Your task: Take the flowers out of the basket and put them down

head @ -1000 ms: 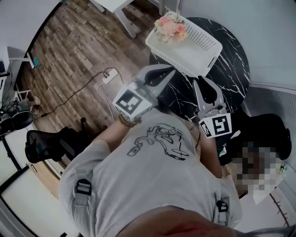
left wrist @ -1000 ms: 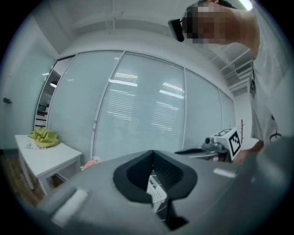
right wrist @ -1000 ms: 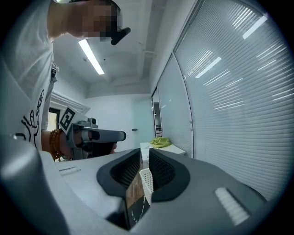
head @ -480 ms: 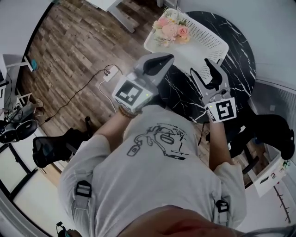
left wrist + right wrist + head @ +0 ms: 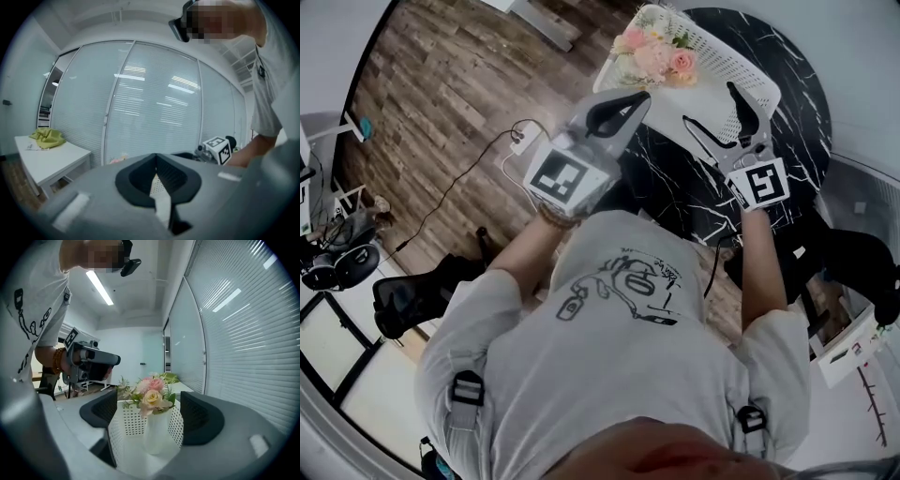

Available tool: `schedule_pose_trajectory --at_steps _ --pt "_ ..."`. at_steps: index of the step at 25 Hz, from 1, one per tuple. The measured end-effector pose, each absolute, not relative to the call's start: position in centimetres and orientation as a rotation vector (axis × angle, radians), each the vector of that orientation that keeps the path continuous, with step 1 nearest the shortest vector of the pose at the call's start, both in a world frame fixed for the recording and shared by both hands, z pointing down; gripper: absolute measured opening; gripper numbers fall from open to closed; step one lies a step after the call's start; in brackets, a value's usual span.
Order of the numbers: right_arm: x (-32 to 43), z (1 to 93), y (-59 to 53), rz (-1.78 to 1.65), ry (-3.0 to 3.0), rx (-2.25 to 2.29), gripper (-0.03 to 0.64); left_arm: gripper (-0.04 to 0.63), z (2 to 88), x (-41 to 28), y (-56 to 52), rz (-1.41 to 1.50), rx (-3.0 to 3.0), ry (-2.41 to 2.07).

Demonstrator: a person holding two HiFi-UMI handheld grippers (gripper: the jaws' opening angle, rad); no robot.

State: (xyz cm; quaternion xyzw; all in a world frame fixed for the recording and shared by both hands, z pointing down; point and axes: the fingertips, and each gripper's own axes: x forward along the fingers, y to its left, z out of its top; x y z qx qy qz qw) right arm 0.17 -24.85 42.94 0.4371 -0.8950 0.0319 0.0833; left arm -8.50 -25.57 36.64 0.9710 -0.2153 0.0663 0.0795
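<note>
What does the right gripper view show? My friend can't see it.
Pink and cream flowers in a white vase stand in a white perforated plastic basket, framed by the right tool's dark jaws, which have just been opening and grip nothing.

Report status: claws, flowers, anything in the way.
Left claw shut, empty. Right claw open, jaws just been opening, lined up on pink-and-cream bouquet in white vase, no contact. Bouquet upright inside white perforated plastic basket. Nothing blocking.

bright even light, ceiling strip glare, fisheye edges, dark vignette
</note>
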Motion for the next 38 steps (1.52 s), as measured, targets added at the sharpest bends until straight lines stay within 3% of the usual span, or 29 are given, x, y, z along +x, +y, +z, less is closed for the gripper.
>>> schedule_pose_trajectory --at_steps 20,38 --pt "-1.5 53.7 -32.8 0.191 -2.685 1.163 0.505 0.003 40.7 -9.6 -30.3 0.192 2.831 -0.707" --pt "-3.0 57.8 -35.8 0.265 -2.699 1.226 0.508 0.003 42.0 -9.6 -31.3 0.178 2.802 -0.696"
